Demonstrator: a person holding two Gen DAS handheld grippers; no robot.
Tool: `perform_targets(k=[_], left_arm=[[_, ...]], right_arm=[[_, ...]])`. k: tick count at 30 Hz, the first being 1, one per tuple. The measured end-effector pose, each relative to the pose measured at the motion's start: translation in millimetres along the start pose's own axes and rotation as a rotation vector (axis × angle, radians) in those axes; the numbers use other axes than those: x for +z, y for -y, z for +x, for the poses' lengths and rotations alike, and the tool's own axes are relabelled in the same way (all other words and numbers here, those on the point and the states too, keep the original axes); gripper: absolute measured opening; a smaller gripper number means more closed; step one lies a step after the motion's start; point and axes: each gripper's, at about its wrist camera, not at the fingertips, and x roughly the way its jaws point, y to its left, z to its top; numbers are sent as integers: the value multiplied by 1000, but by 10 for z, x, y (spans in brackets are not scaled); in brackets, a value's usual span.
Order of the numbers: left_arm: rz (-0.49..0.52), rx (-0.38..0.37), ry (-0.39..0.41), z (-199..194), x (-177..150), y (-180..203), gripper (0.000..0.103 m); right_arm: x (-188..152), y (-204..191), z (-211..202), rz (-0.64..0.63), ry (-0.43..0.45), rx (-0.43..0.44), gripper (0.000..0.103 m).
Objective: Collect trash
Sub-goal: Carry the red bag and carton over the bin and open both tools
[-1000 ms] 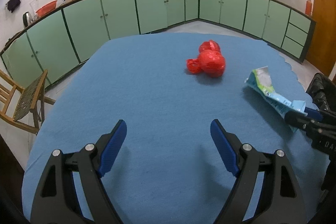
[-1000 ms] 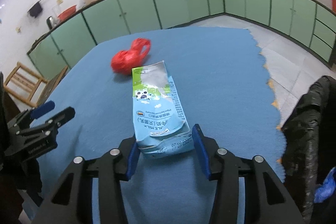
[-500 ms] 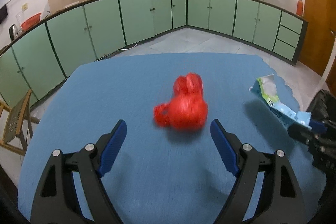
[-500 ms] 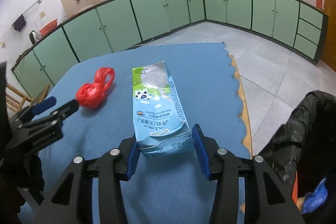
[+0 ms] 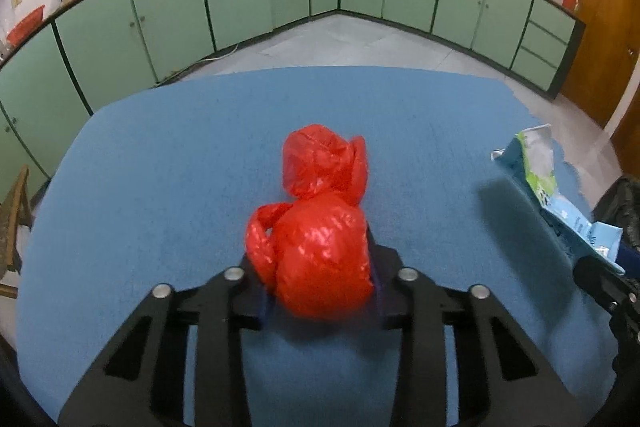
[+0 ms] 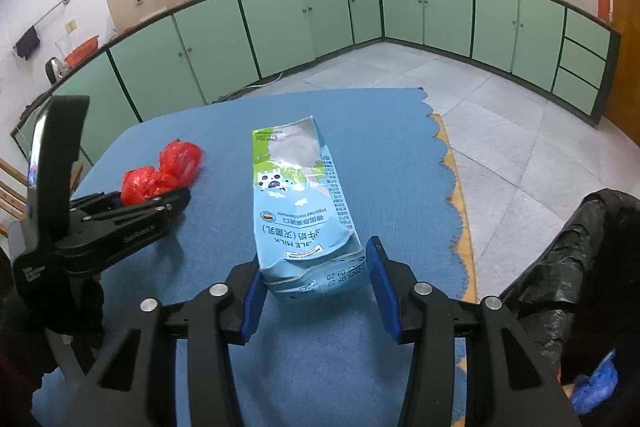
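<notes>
Close in, the left gripper (image 5: 320, 287) has its jaws closing around the red plastic bag (image 5: 320, 231) on the blue table (image 5: 160, 187); the pads are hidden behind it, so contact is hard to confirm. The right gripper (image 6: 316, 291) clamps the flattened milk carton (image 6: 300, 203) by its base. Slippery film could slide out, and the carton could pivot. Further right, the black trash bag (image 6: 580, 247) is cut off.
</notes>
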Motion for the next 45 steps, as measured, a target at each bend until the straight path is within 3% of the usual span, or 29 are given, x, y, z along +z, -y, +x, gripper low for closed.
perform_targets(k=[9, 21, 35, 45], left_arm=[[-6, -5, 119, -769, -144, 127, 28], [6, -71, 207, -1854, -296, 566, 28], [105, -199, 285, -2501, -427, 1514, 28], [211, -305, 301, -2573, -546, 2397, 28]], right_arm=[[84, -29, -483, 4, 57, -3, 47], [68, 110, -1451, 32, 164, 13, 47], [-169, 722, -2483, 84, 284, -76, 47], [-445, 1424, -2815, 162, 297, -208, 47]])
